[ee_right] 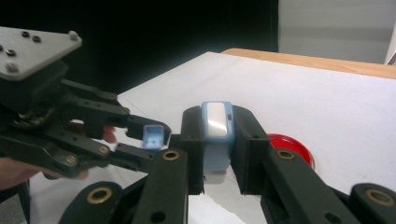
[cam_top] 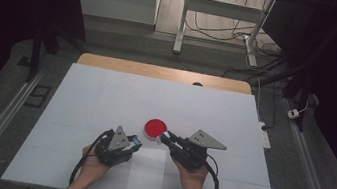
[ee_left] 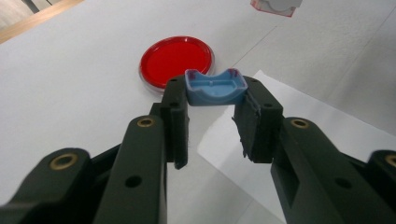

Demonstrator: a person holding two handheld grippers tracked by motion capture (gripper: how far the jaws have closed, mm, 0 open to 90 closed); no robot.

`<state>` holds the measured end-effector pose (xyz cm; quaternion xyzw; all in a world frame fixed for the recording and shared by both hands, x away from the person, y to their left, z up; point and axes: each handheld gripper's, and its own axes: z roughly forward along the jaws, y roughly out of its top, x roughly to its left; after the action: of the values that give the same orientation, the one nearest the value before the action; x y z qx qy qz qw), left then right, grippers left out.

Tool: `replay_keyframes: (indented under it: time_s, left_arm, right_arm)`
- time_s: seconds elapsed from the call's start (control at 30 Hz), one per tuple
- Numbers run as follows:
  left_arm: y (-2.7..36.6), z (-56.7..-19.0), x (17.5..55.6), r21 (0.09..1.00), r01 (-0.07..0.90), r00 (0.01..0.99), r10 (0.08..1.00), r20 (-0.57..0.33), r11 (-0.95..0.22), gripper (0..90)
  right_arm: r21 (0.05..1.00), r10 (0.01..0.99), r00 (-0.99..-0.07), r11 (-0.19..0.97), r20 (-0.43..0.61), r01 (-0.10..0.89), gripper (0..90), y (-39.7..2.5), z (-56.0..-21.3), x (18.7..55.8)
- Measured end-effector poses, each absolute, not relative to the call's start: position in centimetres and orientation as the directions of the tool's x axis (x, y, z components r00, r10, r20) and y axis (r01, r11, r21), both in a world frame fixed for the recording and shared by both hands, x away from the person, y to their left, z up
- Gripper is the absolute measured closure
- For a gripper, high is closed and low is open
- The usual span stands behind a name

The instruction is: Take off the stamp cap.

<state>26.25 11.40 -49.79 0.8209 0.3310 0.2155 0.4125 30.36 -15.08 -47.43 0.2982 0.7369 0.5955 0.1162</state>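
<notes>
My left gripper (ee_left: 215, 95) is shut on a small blue plastic piece (ee_left: 215, 87) with a curved top edge, held at its tips. My right gripper (ee_right: 216, 128) is shut on a small pale-blue block with a white face (ee_right: 217, 122), standing upright between the jaws. In the high view the left gripper (cam_top: 135, 142) and the right gripper (cam_top: 166, 137) point toward each other, a short gap apart, just in front of a red round dish (cam_top: 155, 128). The red dish (ee_left: 176, 59) lies flat on the table behind the blue piece. The left gripper (ee_right: 152, 135) faces me in the right gripper view.
A white mat (cam_top: 105, 95) covers the table, with a wooden edge (cam_top: 160, 71) at the back. A white paper sheet (cam_top: 147, 172) lies between the person's hands. A small white piece (ee_left: 275, 5) shows at the top edge of the left gripper view. Desk legs and cables stand beyond the table.
</notes>
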Motion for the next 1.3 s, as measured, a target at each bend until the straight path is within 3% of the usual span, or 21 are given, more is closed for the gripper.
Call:
replay_keyframes:
  time_s: [0.6,1.3]
  left_arm:
    - [17.5,-49.7,24.4,0.837,0.431,0.642,0.766,-0.021,-0.338,65.3]
    - [20.2,-50.1,23.2,0.839,0.458,0.601,0.798,-0.049,-0.294,65.2]
  right_arm:
    - [0.946,0.581,-0.799,0.146,0.156,0.291,75.5,-15.4,-47.4,30.6]
    - [0.946,0.595,-0.791,0.157,0.14,0.285,75.5,-15.9,-47.5,30.9]
